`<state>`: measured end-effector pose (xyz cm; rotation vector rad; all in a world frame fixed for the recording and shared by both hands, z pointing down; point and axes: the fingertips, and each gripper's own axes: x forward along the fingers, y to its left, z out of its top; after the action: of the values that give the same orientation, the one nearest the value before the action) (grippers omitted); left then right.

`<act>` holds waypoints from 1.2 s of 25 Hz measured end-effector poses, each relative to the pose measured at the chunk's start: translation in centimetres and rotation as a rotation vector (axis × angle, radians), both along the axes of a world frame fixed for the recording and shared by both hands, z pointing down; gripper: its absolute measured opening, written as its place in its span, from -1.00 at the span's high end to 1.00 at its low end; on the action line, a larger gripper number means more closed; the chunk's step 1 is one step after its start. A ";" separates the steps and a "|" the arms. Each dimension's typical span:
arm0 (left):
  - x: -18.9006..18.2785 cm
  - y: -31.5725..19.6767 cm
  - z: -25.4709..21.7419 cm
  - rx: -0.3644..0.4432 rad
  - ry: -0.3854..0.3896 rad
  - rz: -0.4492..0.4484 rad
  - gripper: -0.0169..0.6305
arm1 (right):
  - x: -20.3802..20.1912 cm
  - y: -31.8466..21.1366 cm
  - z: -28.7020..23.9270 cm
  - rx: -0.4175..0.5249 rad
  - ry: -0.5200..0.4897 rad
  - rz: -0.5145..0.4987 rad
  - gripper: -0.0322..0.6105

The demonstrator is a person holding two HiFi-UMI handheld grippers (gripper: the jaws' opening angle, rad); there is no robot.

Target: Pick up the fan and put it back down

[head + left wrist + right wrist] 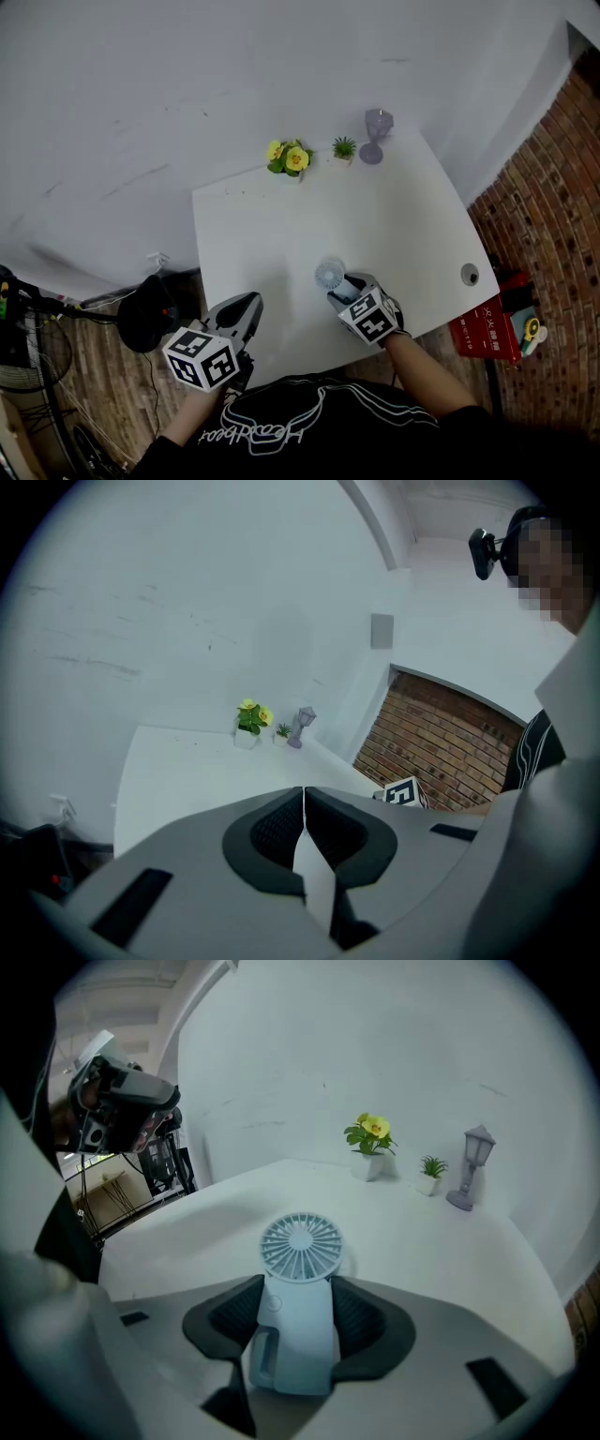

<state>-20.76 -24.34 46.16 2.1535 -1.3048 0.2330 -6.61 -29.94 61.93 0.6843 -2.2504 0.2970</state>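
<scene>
Fan [300, 1246] sits clamped by its handle in our right gripper's [298, 1309] half-spread jaws, low over the table's [281, 225] near edge, so we can set it down upright; left gripper [304, 827] waits closed, empty.

Grey left gripper [304, 795], black printed top [375, 427]

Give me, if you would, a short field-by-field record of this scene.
Surface: white table
Fan: small pale fan, body between the right jaws, head pointing away
Right hand-held gripper: shut on the fan
Left hand-held gripper: shut, empty, by the table's near-left corner
Far edge: yellow flower pot, small green plant, lamp ornament
Fan touching table: cannot tell
</scene>
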 end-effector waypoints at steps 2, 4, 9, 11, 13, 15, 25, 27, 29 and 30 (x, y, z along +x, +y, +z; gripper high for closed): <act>0.1 0.1 0.0 -0.001 0.001 0.000 0.84 | 0.0 -0.1 -0.1 -0.024 -0.040 0.023 0.20; 0.2 0.3 -0.2 -0.002 0.002 0.003 0.84 | 0.0 0.1 -0.5 -0.062 -0.088 0.039 0.08; 0.5 0.9 -0.3 -0.001 0.005 0.009 0.84 | 0.5 0.1 -1.7 -0.061 -0.149 0.077 -0.14; 0.8 1.3 -0.4 0.002 0.009 0.014 0.84 | 0.8 0.6 -2.4 -0.054 -0.156 0.077 -0.15; 1.2 1.7 -0.6 0.006 0.013 0.024 0.84 | 1.1 1.2 -3.5 -0.050 -0.183 0.074 -0.13; 1.9 2.3 -0.8 0.010 0.019 0.038 0.84 | 1.3 2.0 -5.3 -0.052 -0.240 0.079 -0.09; 6.2 6.7 -4.1 0.087 0.021 0.141 0.84 | 2.7 8.7 -16.6 0.048 -0.492 0.021 0.89; 7.0 8.0 -5.1 0.108 0.022 0.165 0.84 | 2.7 10.8 -18.1 0.034 -0.545 -0.021 0.89; 7.7 9.2 -6.0 0.128 0.032 0.189 0.84 | 2.7 12.5 -19.4 0.028 -0.591 -0.044 0.89; 8.0 9.7 -6.3 0.137 0.036 0.200 0.84 | 2.8 13.1 -20.0 0.029 -0.609 -0.046 0.89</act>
<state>-12.72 -14.60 39.81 2.3952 -1.1139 0.1887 -3.81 -16.85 41.92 0.6108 -2.8464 0.5035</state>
